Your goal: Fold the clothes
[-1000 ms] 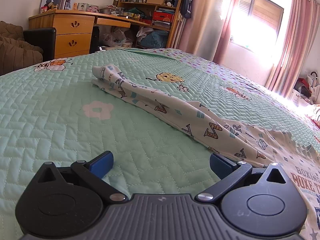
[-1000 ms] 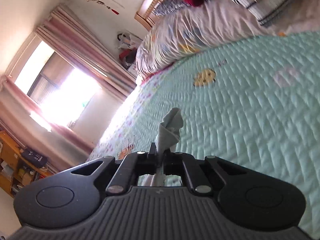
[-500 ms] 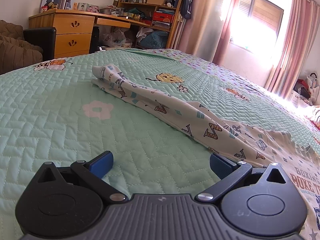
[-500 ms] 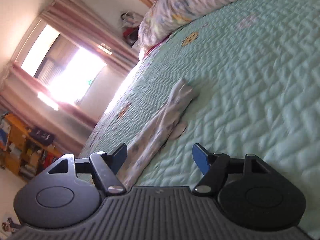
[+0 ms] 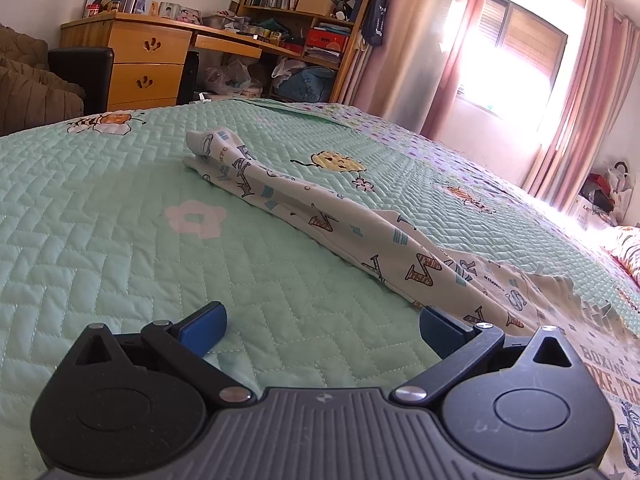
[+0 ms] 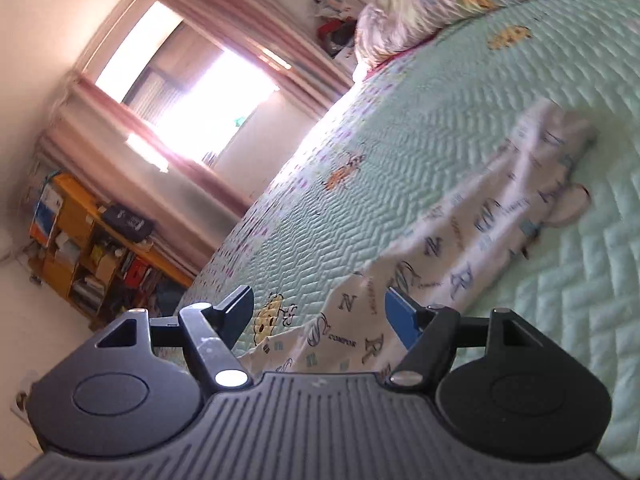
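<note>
A white garment printed with letters (image 5: 352,236) lies on the green quilted bed (image 5: 100,208), one long sleeve stretched away toward the far left. My left gripper (image 5: 322,330) hovers low over the quilt, open, its right pad beside the cloth with nothing between the fingers. In the right wrist view the other sleeve (image 6: 480,220) lies flat on the quilt, running away to the upper right. My right gripper (image 6: 320,316) is open above the near part of the garment, with cloth showing below the gap but the pads not pressing on it.
A wooden desk with drawers (image 5: 144,60) and a bookshelf (image 5: 304,28) stand beyond the bed's far edge. Pink curtains and a bright window (image 5: 516,64) are on the right. Pillows and bedding (image 6: 460,0) lie at the bed's head.
My right gripper let go of the sleeve end it was pinching, opened wide, and drew back along the sleeve, which now lies flat on the quilt. The left gripper stayed put.
</note>
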The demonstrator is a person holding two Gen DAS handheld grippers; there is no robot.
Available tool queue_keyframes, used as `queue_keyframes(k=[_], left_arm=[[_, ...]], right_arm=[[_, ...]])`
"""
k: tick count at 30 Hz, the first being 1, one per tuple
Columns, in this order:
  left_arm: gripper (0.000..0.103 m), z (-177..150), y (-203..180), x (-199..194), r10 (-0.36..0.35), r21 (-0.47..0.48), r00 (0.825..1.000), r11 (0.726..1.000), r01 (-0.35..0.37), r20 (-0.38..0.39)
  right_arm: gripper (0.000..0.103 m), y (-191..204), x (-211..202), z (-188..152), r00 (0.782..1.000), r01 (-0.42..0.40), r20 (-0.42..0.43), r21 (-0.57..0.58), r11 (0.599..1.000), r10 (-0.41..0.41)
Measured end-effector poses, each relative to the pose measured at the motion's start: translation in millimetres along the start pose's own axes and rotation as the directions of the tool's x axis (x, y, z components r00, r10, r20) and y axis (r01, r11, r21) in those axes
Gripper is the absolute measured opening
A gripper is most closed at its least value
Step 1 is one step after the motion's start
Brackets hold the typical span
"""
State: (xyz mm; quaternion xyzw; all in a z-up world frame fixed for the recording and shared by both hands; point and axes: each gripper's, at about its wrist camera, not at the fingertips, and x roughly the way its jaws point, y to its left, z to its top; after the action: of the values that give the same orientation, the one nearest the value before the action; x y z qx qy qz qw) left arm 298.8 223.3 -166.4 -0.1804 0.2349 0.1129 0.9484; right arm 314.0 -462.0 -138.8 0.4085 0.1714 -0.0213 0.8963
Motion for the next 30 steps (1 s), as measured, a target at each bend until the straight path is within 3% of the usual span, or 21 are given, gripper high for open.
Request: queue_keyframes(k=[1, 3, 4, 6, 8, 12, 15, 18, 20, 21, 22, 28, 30], left_arm=[[0.102, 0, 0, 0, -0.002, -0.003, 1.0, 1.0, 0.002, 0.001], [0.102, 0, 1, -1, -0.005, -0.007, 1.0, 1.0, 0.005, 0.002], [0.102, 0, 1, -1, -0.006, -0.008, 1.0, 1.0, 0.006, 0.003], [0.102, 0, 1, -1, -0.007, -0.009, 1.0, 1.0, 0.007, 0.003], [0.102, 0, 1, 0, -0.007, -0.01, 1.0, 1.0, 0.007, 0.003], [0.102, 0, 1, 0, -0.004, -0.006, 1.0, 1.0, 0.004, 0.002], [0.102, 1, 0, 1, 0.0, -0.001, 1.0, 1.0, 0.0, 0.0], [0.102, 1, 0, 1, 0.002, 0.003, 1.0, 1.0, -0.002, -0.003], [0.102, 1, 0, 1, 0.004, 0.005, 1.0, 1.0, -0.004, -0.004], [0.102, 1, 0, 1, 0.005, 0.006, 1.0, 1.0, -0.005, -0.004], [0.102, 1, 0, 1, 0.005, 0.006, 1.0, 1.0, -0.005, -0.004], [0.102, 1, 0, 1, 0.002, 0.002, 1.0, 1.0, -0.002, -0.003], [0.102, 1, 0, 0, 0.0, -0.001, 1.0, 1.0, 0.0, -0.002]], right_arm=[[0.073, 2, 6, 9, 1.0, 0.018, -0.004, -0.037, 0.999, -0.019], [0.073, -7, 8, 19, 0.988, 0.152, 0.04, -0.032, 0.988, -0.151], [0.074, -16, 6, 22, 0.972, 0.224, 0.065, 0.01, 0.975, -0.224], [0.074, -44, -10, 21, 0.946, 0.286, 0.115, 0.148, 0.947, -0.303], [0.074, -74, -27, 18, 0.933, 0.278, 0.151, 0.27, 0.922, -0.326], [0.074, -114, -24, 29, 0.94, 0.211, 0.164, 0.41, 0.887, -0.299], [0.082, -115, -5, 40, 0.936, 0.217, 0.171, 0.411, 0.885, -0.309], [0.082, -113, 16, 48, 0.935, 0.231, 0.172, 0.367, 0.901, -0.31], [0.059, -115, 17, 51, 0.934, 0.241, 0.172, 0.346, 0.907, -0.314], [0.013, -118, 14, 50, 0.936, 0.243, 0.159, 0.351, 0.904, -0.313], [0.006, -121, 12, 49, 0.94, 0.242, 0.145, 0.36, 0.901, -0.31], [0.006, -108, -51, 39, 0.917, 0.221, 0.283, 0.225, 0.949, -0.28], [0.011, -122, -49, 40, 0.934, 0.221, 0.232, 0.221, 0.95, -0.271]])
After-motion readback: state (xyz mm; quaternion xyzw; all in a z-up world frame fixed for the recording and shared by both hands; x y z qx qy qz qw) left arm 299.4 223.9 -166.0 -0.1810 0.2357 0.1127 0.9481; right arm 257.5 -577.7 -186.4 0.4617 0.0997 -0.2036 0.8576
